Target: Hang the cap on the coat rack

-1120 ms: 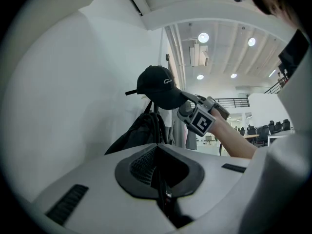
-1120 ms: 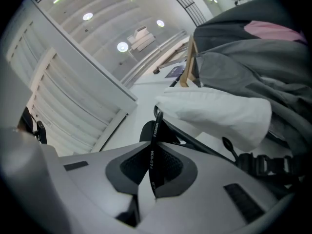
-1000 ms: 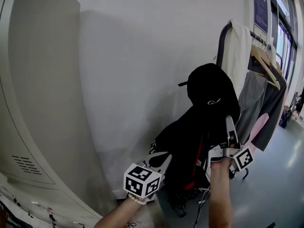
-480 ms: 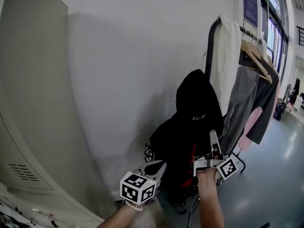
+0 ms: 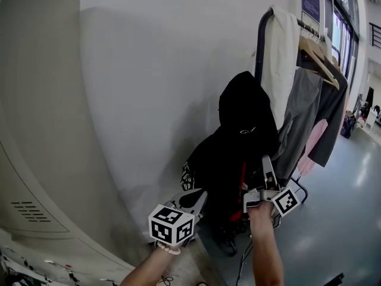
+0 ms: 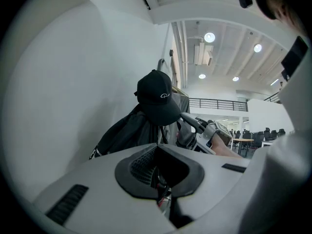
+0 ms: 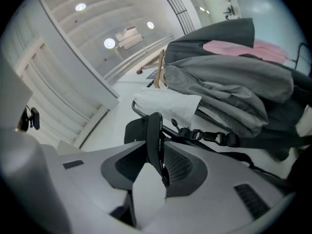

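Note:
A black cap with a small white logo sits on top of the dark clothes piled on the coat rack. From the left gripper view the cap shows its brim pointing down. Just under it, my right gripper points upward. Its jaws have just been opening and stand apart, with the brim's black edge upright in the gap and no pad pressing on it. My left gripper is lower and to the left, level, jaws together and empty.
A white garment, a wooden hanger, a grey jacket and a pink piece hang further right along the rail. The white wall is behind, a grey cabinet at left. Cables lie on the floor.
Both grippers have come down, the right one more, and its tips now sit a little lower under the cap. The cap stays on the rack.

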### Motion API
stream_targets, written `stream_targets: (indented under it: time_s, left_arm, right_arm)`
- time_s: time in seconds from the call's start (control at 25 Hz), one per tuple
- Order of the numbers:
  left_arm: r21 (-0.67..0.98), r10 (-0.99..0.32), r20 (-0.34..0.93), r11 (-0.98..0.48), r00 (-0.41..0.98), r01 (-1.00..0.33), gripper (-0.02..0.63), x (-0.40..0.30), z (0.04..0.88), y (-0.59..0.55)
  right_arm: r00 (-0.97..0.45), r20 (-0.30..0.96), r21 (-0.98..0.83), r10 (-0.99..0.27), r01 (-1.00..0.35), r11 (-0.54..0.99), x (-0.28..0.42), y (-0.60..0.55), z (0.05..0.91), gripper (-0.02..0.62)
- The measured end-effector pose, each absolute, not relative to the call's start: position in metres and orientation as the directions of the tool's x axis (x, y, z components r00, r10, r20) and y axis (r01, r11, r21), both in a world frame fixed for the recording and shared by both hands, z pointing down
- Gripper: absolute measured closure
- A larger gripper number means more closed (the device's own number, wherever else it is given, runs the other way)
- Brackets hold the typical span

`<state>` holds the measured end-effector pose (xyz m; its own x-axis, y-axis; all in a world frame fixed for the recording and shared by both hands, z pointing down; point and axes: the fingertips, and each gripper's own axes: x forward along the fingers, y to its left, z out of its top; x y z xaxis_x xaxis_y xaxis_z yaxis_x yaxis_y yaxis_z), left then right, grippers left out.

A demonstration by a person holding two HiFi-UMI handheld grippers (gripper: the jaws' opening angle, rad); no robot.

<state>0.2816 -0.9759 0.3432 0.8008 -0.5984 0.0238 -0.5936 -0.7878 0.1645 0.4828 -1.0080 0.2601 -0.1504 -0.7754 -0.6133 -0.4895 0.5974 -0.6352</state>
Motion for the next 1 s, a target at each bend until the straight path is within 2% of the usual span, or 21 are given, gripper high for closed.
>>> stream_targets:
  time_s: [0.08, 0.28, 0.48, 0.52, 0.56, 0.6, 0.8, 1.0]
  left_arm:
    - [0.151, -0.596, 0.036, -0.791, 0.803, -0.593, 0.603, 0.285, 0.346, -0.975]
    - [0.162, -0.574, 0.075, -0.799, 0.815, -0.578, 0.603, 0.291, 0.368, -0.969]
    - [0.171, -0.535, 0.084, -0.823, 0.840, -0.542, 0.603, 0.289, 0.387, -0.945]
    - [0.171, -0.525, 0.090, -0.829, 0.846, -0.533, 0.603, 0.286, 0.393, -0.939]
    - [0.172, -0.520, 0.098, -0.831, 0.849, -0.529, 0.603, 0.281, 0.400, -0.934]
    - [0.174, -0.520, 0.109, -0.829, 0.847, -0.532, 0.603, 0.275, 0.408, -0.929]
    - [0.233, -0.534, 0.161, -0.797, 0.830, -0.558, 0.603, 0.243, 0.455, -0.906]
    - [0.286, -0.518, 0.193, -0.783, 0.834, -0.552, 0.603, 0.223, 0.492, -0.876]
  right_arm:
    - [-0.158, -0.564, -0.631, -0.810, -0.550, 0.547, 0.479, -1.003, 0.271, 0.483]
    - [-0.169, -0.391, -0.587, -0.905, -0.711, 0.387, 0.457, -0.980, 0.320, 0.483]
    - [-0.244, -0.189, -0.526, -0.951, -0.793, 0.308, 0.419, -0.947, 0.379, 0.485]
    - [-0.261, -0.150, -0.523, -0.953, -0.797, 0.301, 0.410, -0.936, 0.390, 0.490]
    - [-0.275, -0.115, -0.511, -0.955, -0.808, 0.294, 0.400, -0.926, 0.399, 0.585]
    - [-0.283, -0.080, -0.485, -0.956, -0.826, 0.286, 0.390, -0.916, 0.406, 0.595]
    - [-0.300, 0.062, -0.361, -0.952, -0.896, 0.259, 0.336, -0.873, 0.442, 0.594]
    - [-0.299, 0.148, -0.371, -0.943, -0.900, 0.227, 0.305, -0.840, 0.475, 0.594]
